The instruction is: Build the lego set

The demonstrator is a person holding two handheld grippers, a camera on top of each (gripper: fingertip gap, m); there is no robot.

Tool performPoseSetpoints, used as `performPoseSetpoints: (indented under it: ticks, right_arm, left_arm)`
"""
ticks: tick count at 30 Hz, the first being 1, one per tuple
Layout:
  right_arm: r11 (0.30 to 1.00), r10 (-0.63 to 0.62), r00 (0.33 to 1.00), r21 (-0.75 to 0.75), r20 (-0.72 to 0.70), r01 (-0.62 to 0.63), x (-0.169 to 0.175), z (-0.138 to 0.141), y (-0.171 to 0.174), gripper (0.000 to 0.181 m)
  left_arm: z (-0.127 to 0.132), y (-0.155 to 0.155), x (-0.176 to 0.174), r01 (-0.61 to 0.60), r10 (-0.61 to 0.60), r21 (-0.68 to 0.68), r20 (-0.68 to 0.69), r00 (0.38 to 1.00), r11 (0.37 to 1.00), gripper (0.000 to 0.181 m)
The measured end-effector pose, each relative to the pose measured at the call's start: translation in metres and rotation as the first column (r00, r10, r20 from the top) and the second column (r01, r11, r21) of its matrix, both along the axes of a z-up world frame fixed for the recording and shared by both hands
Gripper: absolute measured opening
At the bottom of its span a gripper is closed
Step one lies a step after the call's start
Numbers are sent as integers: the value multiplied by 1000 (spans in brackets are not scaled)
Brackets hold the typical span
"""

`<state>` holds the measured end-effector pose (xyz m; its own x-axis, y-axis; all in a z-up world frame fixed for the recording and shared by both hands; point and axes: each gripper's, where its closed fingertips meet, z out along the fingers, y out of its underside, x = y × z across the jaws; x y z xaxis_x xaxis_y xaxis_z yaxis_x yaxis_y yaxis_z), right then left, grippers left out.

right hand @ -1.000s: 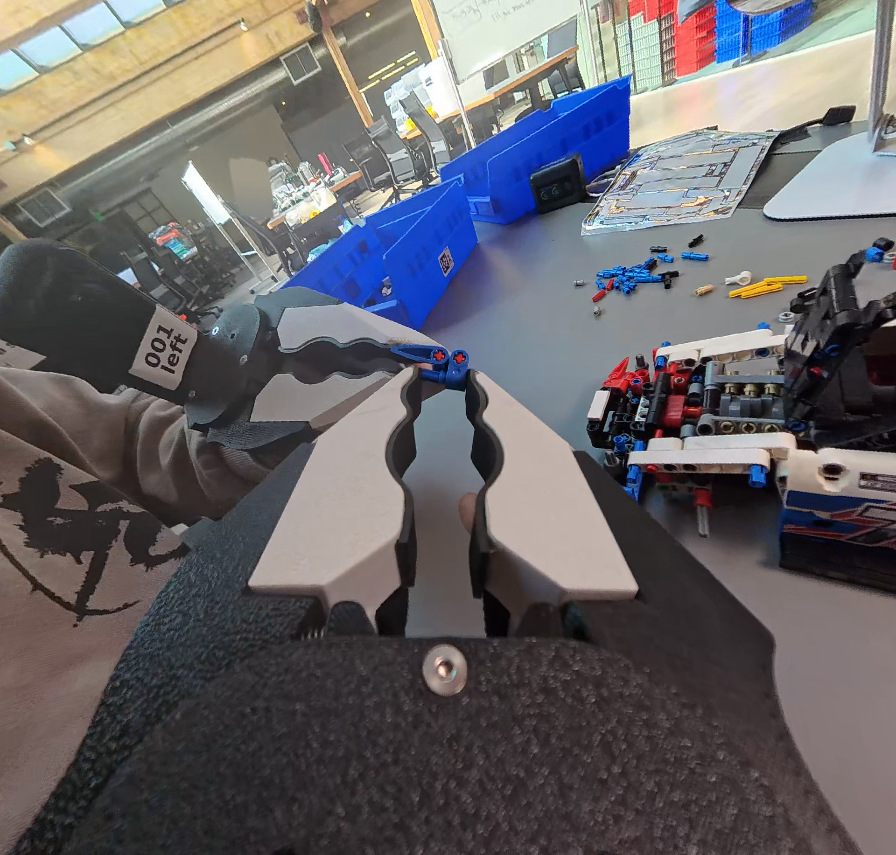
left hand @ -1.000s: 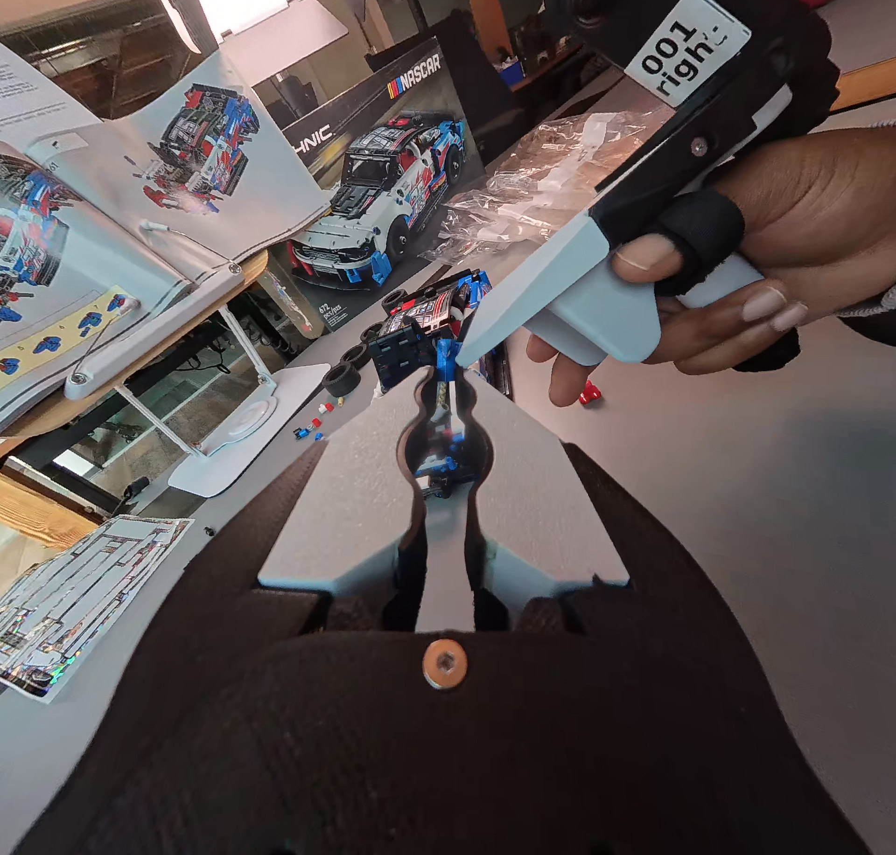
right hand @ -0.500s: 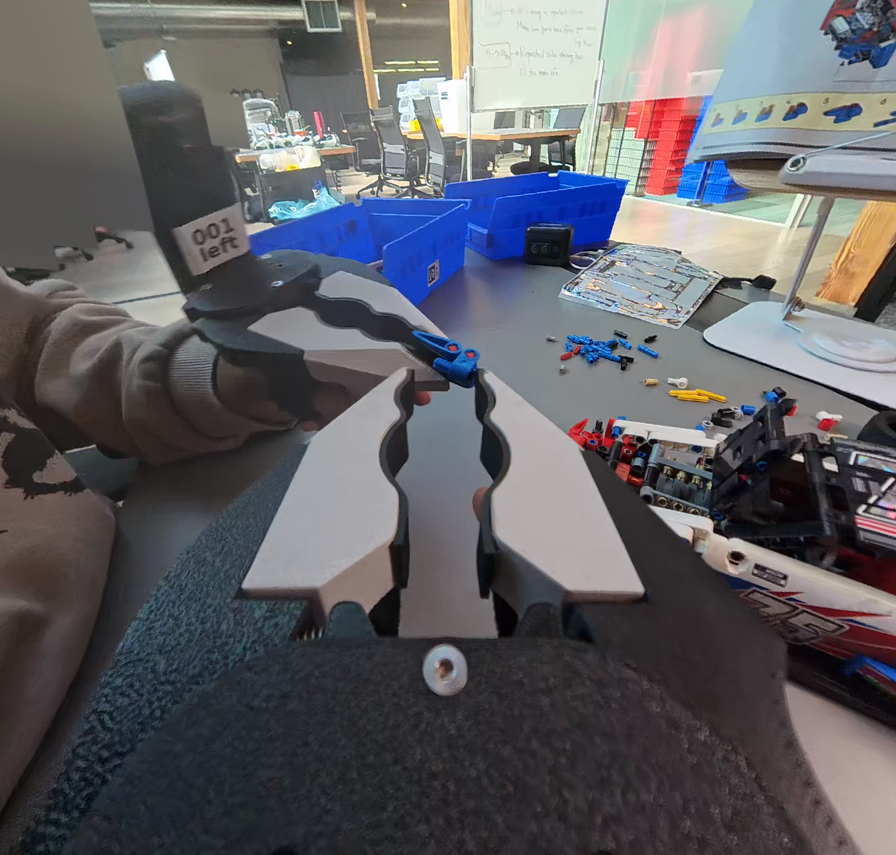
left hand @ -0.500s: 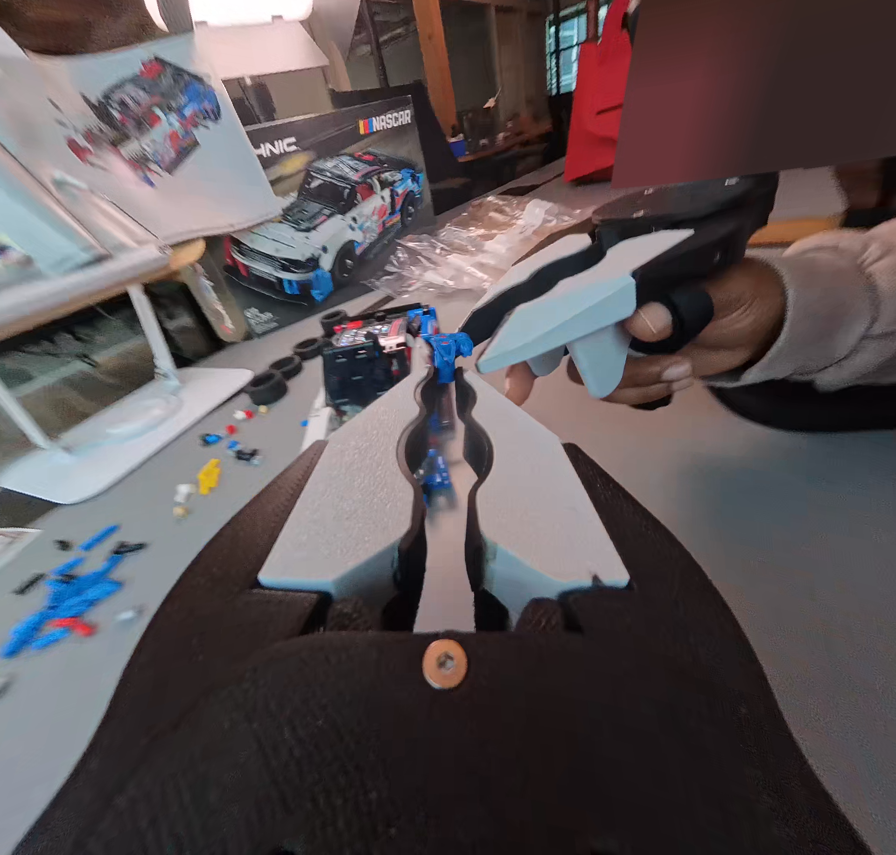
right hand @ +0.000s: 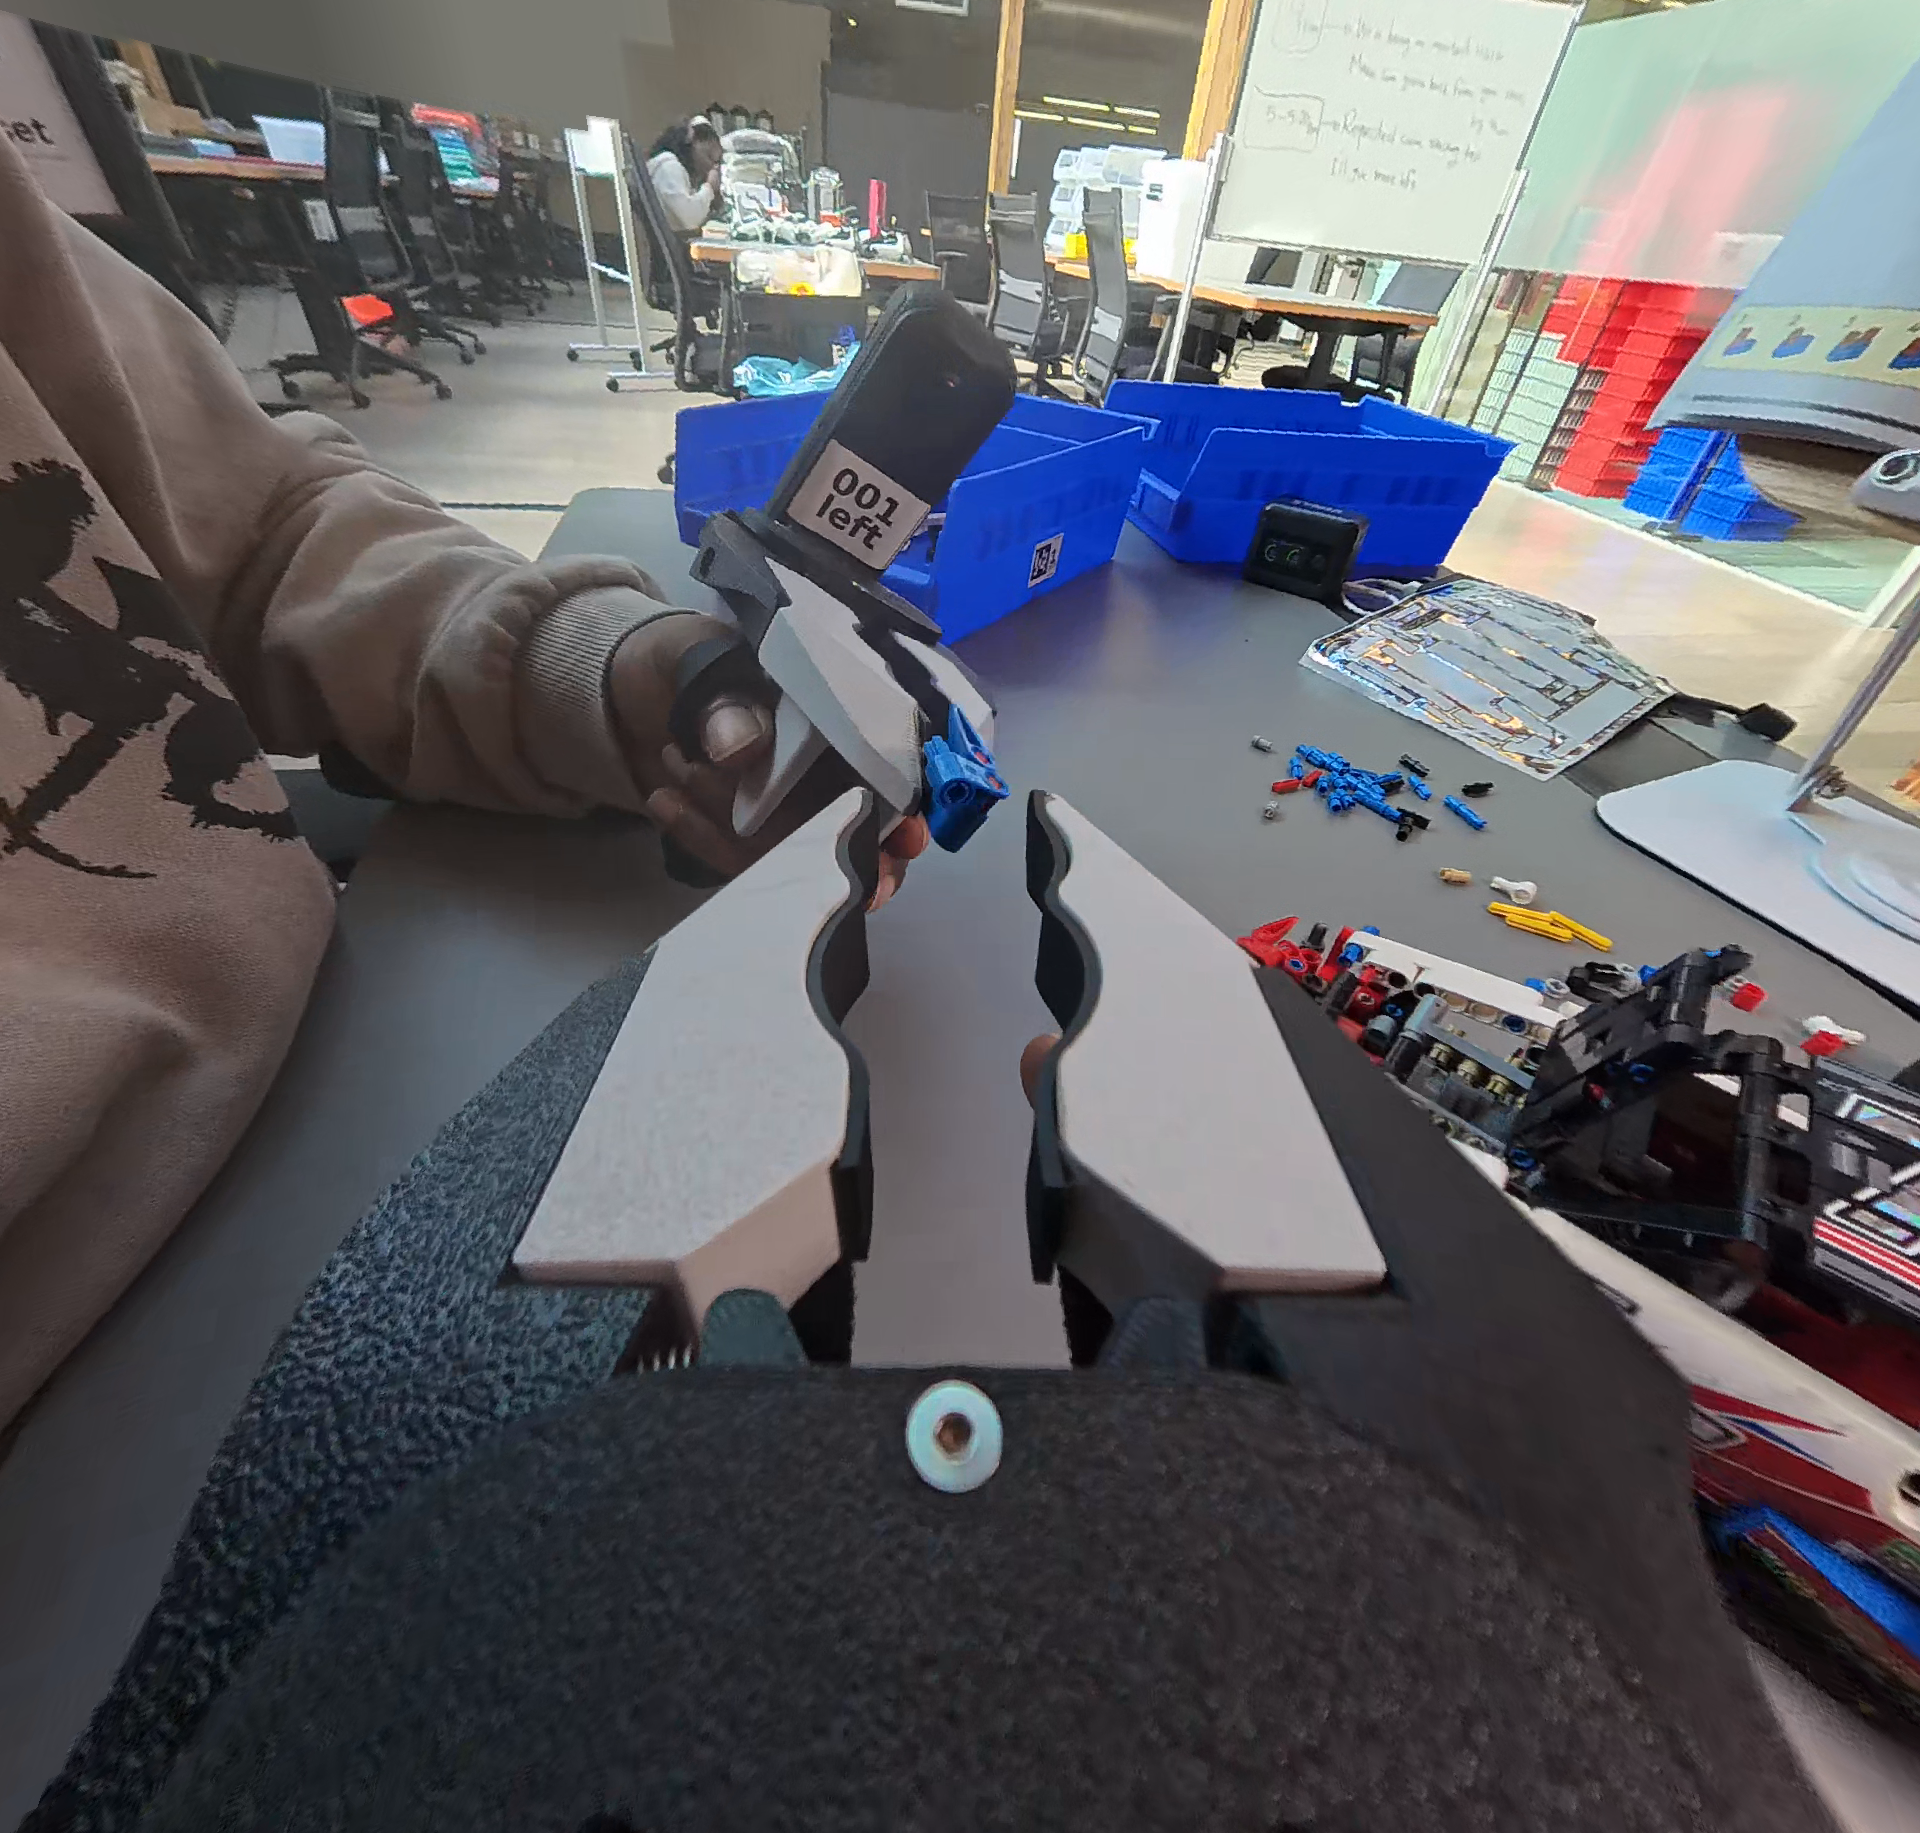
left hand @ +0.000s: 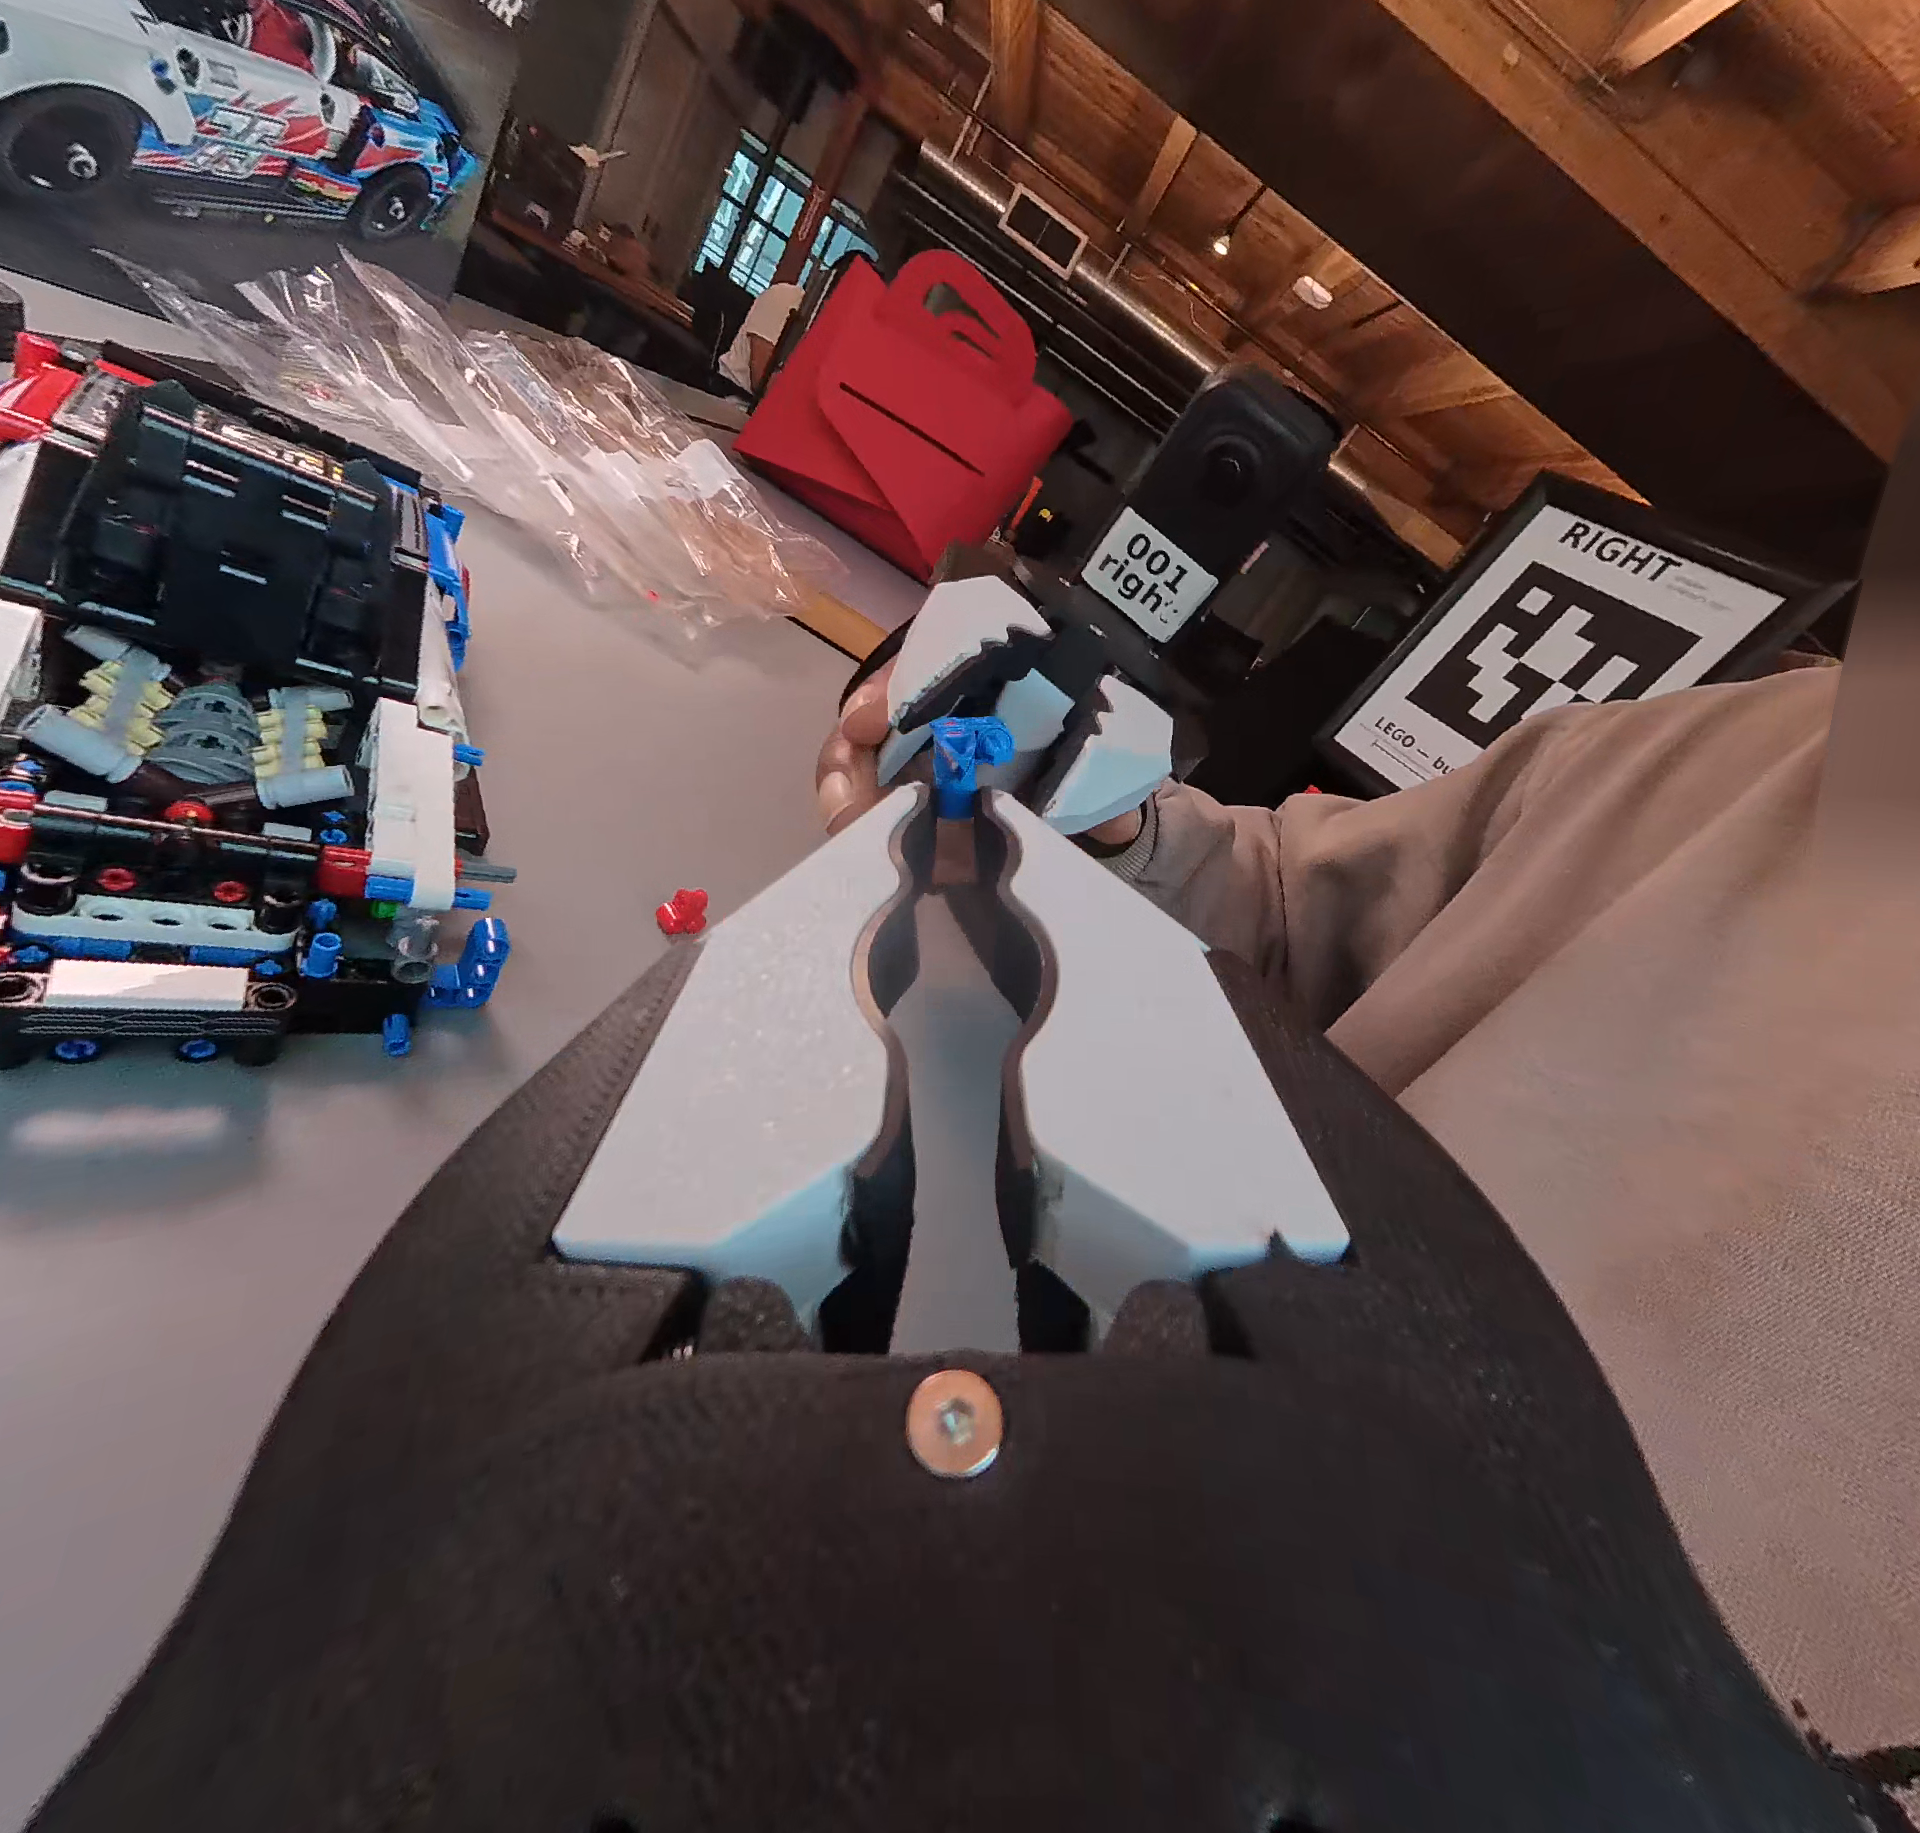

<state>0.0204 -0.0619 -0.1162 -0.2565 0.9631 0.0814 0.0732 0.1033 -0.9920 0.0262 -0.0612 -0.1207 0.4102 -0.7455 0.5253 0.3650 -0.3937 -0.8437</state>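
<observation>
My left gripper (left hand: 954, 796) is shut on a small blue connector piece (left hand: 966, 749), held in the air above the grey table. The piece also shows in the right wrist view (right hand: 961, 781), sticking out of the left gripper (right hand: 925, 755). My right gripper (right hand: 948, 807) is open and empty, its jaws spread just in front of the piece; it faces me in the left wrist view (left hand: 1013, 723). The partly built lego car (left hand: 208, 703) sits on the table to the left, and at the lower right of the right wrist view (right hand: 1662, 1108).
A small red piece (left hand: 681, 913) lies on the table near the car. Clear plastic bags (left hand: 520, 433), a red bag (left hand: 904, 412) and the set's box (left hand: 229, 90) stand behind. Loose blue pieces (right hand: 1351, 786), yellow pieces (right hand: 1548, 923), a sticker sheet (right hand: 1486, 671) and blue bins (right hand: 1309, 474) lie farther off.
Both grippers have swung round to face each other more squarely. The right gripper's jaws have opened wider. The left gripper still holds the blue piece.
</observation>
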Motion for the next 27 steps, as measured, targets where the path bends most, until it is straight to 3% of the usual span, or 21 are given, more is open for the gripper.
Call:
performPoseSetpoints:
  ticks: [10, 20, 27]
  right_arm:
    - [990, 101, 994, -104, 50, -96, 5, -6, -8, 13]
    - [990, 133, 977, 25, 165, -139, 12, -37, -7, 13]
    - [985, 127, 963, 83, 236, -151, 12, -55, -8, 13]
  left_arm:
    - [-9, -6, 12, 58, -57, 6, -63, 996, 998, 5]
    - [-27, -5, 12, 32, -9, 69, -305, 952, 997, 9]
    - [-45, -6, 14, 53, -32, 37, -418, 908, 998, 9]
